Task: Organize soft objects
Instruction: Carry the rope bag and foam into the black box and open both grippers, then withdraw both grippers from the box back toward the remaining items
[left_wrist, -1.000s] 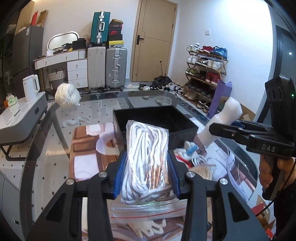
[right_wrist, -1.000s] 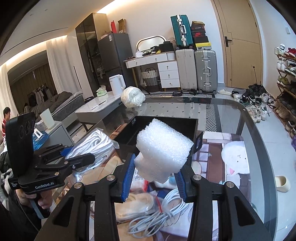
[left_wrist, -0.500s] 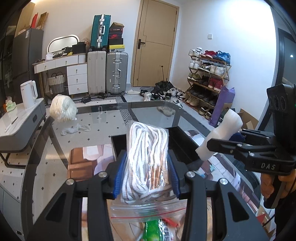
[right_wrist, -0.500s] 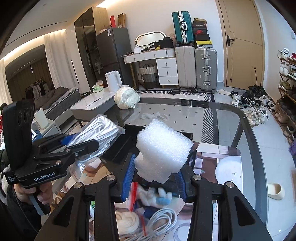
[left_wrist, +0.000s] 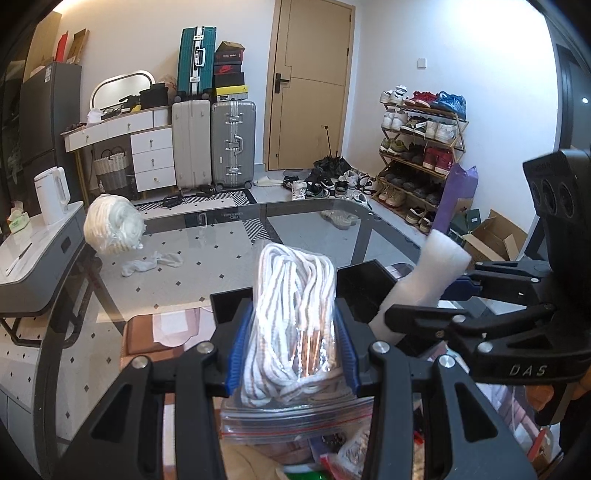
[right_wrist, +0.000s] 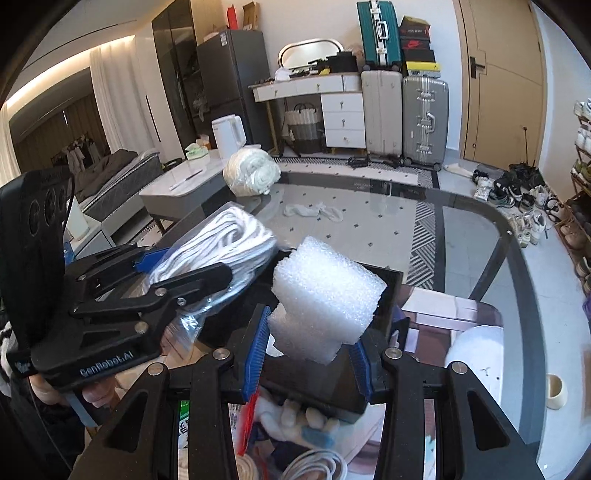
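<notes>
My left gripper (left_wrist: 291, 354) is shut on a clear zip bag of white rope (left_wrist: 295, 314) and holds it above the near edge of a black bin (left_wrist: 365, 284). My right gripper (right_wrist: 310, 354) is shut on a white foam block (right_wrist: 325, 299), held over the same black bin (right_wrist: 391, 291). Each gripper shows in the other's view: the right one with the foam block (left_wrist: 424, 280) at the right, the left one with the rope bag (right_wrist: 218, 251) at the left. The two loads are close side by side.
A glass table (right_wrist: 461, 243) bears a white yarn bundle (left_wrist: 110, 225) and a white sock (left_wrist: 151, 262) at the far left. Loose soft items and cables (right_wrist: 314, 461) lie below the grippers. Suitcases, a dresser and a shoe rack (left_wrist: 417, 151) stand behind.
Both grippers have risen and pulled back with their loads; the black bin now sits lower and nearer under them. The foam block has come closer to the rope bag.
</notes>
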